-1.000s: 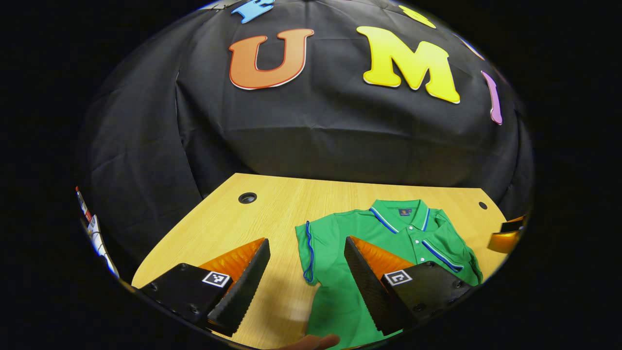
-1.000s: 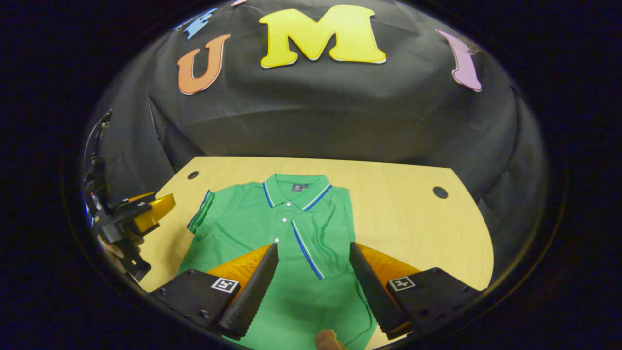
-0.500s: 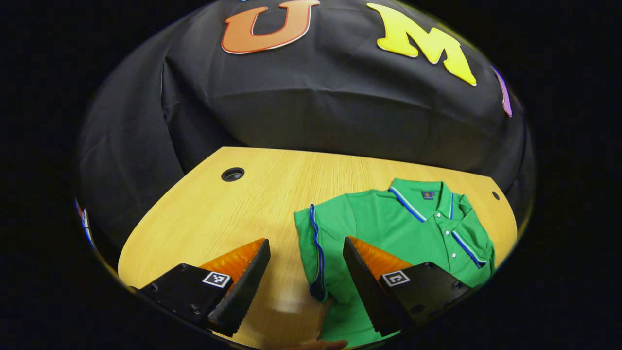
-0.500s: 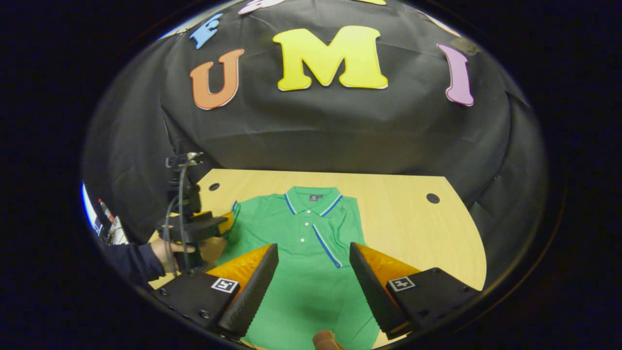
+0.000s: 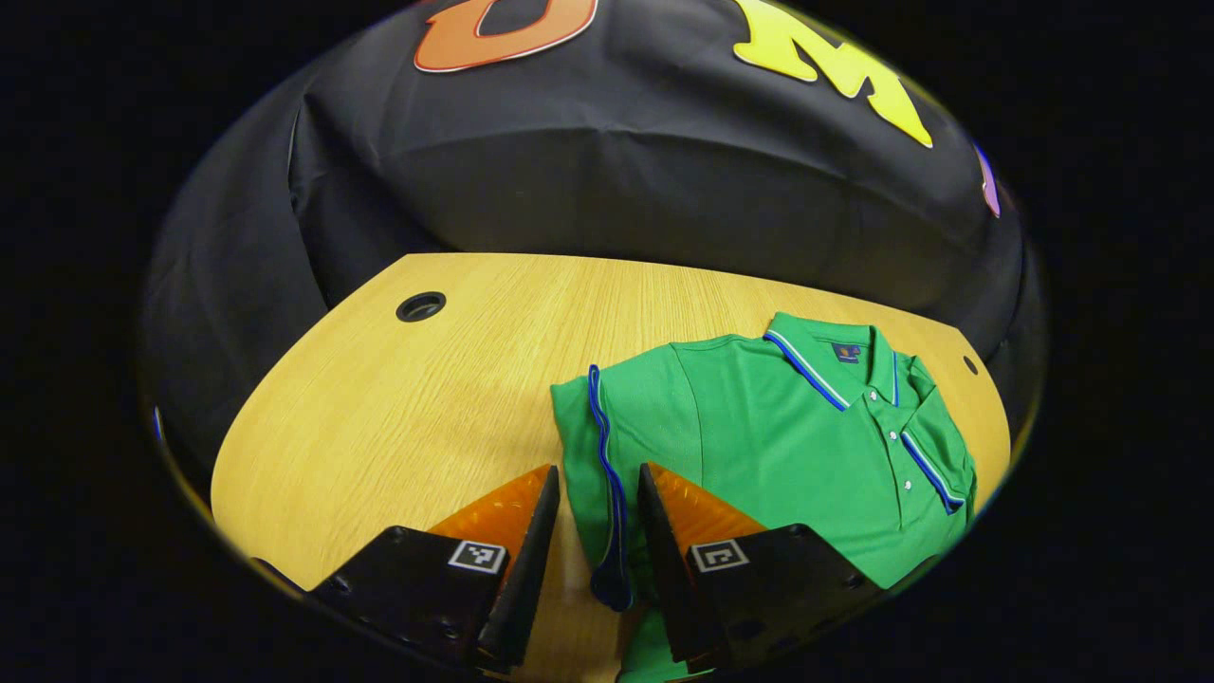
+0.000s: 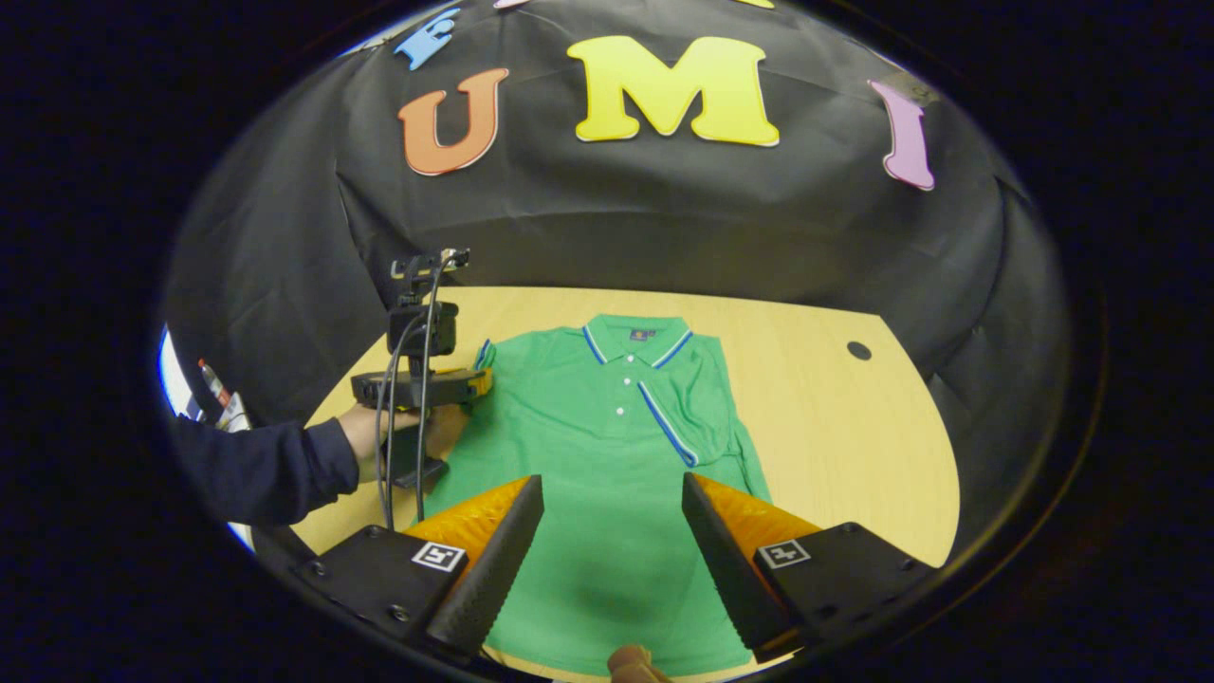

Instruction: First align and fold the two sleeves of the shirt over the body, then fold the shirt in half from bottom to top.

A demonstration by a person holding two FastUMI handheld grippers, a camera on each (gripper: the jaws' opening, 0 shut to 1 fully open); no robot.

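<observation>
The left gripper (image 5: 593, 569) sits low over the near part of a wooden table (image 5: 398, 417), its two fingers drawn close together. Between them lies the blue-trimmed cuff of the left sleeve (image 5: 599, 474) of a green polo shirt (image 5: 787, 455); whether both fingers press on the cloth cannot be told. The sleeve lies spread out from the body, its trimmed edge running from far to near. The shirt lies flat to the right, with its collar (image 5: 835, 356) at the far end and its right sleeve (image 5: 934, 446) folded over the chest. A round cable hole (image 5: 421, 306) is set in the table at the far left, a smaller hole (image 5: 970, 365) at the far right.
</observation>
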